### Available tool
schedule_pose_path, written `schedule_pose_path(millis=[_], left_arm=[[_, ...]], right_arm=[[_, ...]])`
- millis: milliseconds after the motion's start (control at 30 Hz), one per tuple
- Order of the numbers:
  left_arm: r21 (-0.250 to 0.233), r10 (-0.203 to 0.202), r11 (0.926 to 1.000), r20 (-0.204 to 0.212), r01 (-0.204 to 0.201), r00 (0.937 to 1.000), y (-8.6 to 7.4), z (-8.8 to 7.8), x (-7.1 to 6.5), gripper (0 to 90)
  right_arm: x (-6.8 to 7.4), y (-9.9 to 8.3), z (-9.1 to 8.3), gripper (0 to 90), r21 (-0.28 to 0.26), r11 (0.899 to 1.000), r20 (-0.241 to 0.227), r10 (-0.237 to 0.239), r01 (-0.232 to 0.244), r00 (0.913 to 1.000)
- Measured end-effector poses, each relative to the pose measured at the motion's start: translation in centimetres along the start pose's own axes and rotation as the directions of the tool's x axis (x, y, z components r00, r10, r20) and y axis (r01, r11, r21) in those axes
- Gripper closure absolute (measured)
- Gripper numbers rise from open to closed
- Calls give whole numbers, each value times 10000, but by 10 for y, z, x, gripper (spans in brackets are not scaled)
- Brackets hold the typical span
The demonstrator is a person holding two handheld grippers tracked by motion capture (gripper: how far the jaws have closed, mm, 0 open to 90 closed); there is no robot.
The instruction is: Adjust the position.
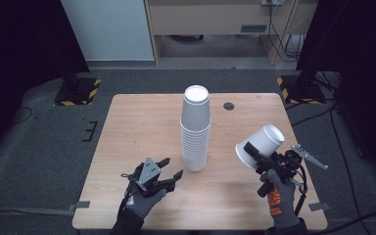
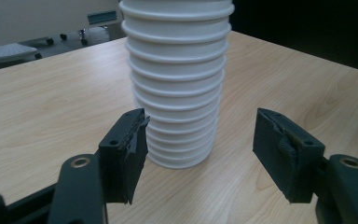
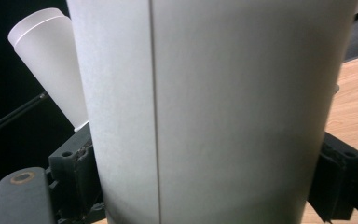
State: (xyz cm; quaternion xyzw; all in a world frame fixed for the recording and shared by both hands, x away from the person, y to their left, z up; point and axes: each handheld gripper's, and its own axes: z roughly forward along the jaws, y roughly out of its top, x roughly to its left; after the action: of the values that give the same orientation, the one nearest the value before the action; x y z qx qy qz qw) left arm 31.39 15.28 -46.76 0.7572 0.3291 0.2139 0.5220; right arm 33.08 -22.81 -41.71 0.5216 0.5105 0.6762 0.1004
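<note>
Right, from the high view: the stack of cups (image 1: 195, 129) stands upside down near the middle of the table (image 1: 127, 127), tall and narrow. The right gripper (image 1: 252, 151) holds a single cup (image 1: 260, 145) clamped across its wall, lifted off the wood and tilted, well apart from the stack. The left gripper (image 1: 171, 169) sits low on the table side just beside the stack's foot, jaws apart, nothing in them.

Over to the left gripper view: the two black jaws stand spread either side of empty air, and the stack (image 2: 177, 84) rises straight ahead, its ribbed rims piled one on another. Here's the worry, as I judge it: if this gripper comes in off-centre, one pad (image 2: 126, 154) will nudge the column before the other arrives, and a pile this tall would topple or skid. Pinching only the bottom rims could also crush thin paper, or lift several cups at once.

Now the right gripper view: the held cup (image 3: 223, 107) sits hard between the jaws, seam running down its wall, and behind it at the left edge the top of the stack (image 3: 51, 60) leans into frame. The risk on this side, I reckon, is squeeze: too much and the wall buckles, too little and the tilted cup slips out. Swinging it across could also clip the stack's top.
</note>
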Motion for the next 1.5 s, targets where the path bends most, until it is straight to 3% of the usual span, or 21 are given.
schedule_pose_path(millis=[400, 800, 1500], left_arm=[[-377, 366, 9987, 455, -349, 9983, 10, 8, -17, 365], [-781, 650, 9953, 931, -578, 9935, 23, 29, -41, 400], [-1411, 980, 9869, 1435, -776, 9848, 44, 57, -58, 419]], right_arm=[[0, -3, 2, 147, 57, 9996, -80, 264, -264, 9996], [0, -3, 2, 146, -5, 9988, -118, 481, -481, 9988], [3, -6, 2, 147, -44, 9961, -380, 879, -882, 9954]])
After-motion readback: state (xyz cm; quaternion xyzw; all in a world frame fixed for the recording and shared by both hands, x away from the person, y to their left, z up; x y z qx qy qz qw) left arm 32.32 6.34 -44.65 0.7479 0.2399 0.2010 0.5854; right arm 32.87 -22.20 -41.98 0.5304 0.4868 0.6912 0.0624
